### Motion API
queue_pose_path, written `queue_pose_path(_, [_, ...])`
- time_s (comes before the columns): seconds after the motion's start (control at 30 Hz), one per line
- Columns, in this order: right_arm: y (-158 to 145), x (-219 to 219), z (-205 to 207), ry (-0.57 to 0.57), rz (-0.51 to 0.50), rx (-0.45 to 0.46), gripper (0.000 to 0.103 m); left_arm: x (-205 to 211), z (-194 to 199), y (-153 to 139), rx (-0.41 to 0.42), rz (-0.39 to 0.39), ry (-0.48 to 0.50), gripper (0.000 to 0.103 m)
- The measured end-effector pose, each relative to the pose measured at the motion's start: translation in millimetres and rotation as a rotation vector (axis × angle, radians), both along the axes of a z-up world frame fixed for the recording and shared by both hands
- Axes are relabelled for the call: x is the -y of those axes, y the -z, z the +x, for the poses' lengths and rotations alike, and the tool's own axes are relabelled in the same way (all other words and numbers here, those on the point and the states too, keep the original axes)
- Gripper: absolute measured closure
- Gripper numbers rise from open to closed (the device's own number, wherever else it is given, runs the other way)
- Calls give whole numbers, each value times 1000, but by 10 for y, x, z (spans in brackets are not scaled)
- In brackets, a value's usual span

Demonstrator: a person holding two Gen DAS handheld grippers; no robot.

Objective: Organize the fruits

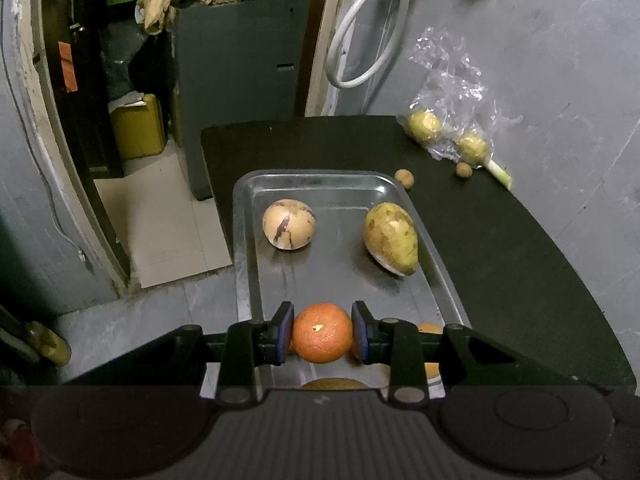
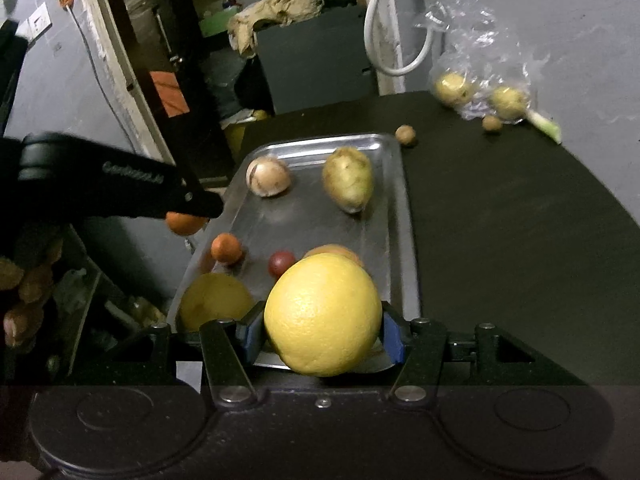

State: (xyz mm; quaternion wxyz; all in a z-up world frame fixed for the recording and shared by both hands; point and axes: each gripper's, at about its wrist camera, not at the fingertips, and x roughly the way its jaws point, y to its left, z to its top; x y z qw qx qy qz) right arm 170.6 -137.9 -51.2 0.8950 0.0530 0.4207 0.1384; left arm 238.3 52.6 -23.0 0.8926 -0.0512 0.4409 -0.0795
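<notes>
One metal tray (image 2: 400,208) sits on the dark table (image 2: 500,220).

Two grippers are in use, each clamped on one fruit: the left gripper (image 1: 322,334) on one orange (image 1: 322,333), the right gripper (image 2: 322,330) on one large yellow citrus (image 2: 322,314).

On the tray I count:
- one pale round fruit (image 2: 267,176) at 11 o'clock
- one greenish mango (image 2: 349,179) at 1 o'clock
- one small orange (image 2: 226,248) at 9 o'clock
- one dark red fruit (image 2: 282,263)
- one yellow fruit (image 2: 214,300) at 7 o'clock
- one more orange-toned fruit (image 2: 336,251), mostly hidden

Off the tray, towards 2 o'clock:
- one clear plastic bag (image 2: 480,48) holding two yellow-green fruits (image 2: 452,87)
- two small brown balls (image 2: 405,135)
- one green stalk (image 2: 546,125)
</notes>
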Motion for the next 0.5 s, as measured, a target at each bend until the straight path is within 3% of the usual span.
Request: queue_pose_path(0.5, [147,-114,67,7,11,-36,44,57,348,186,-23,19,40,69])
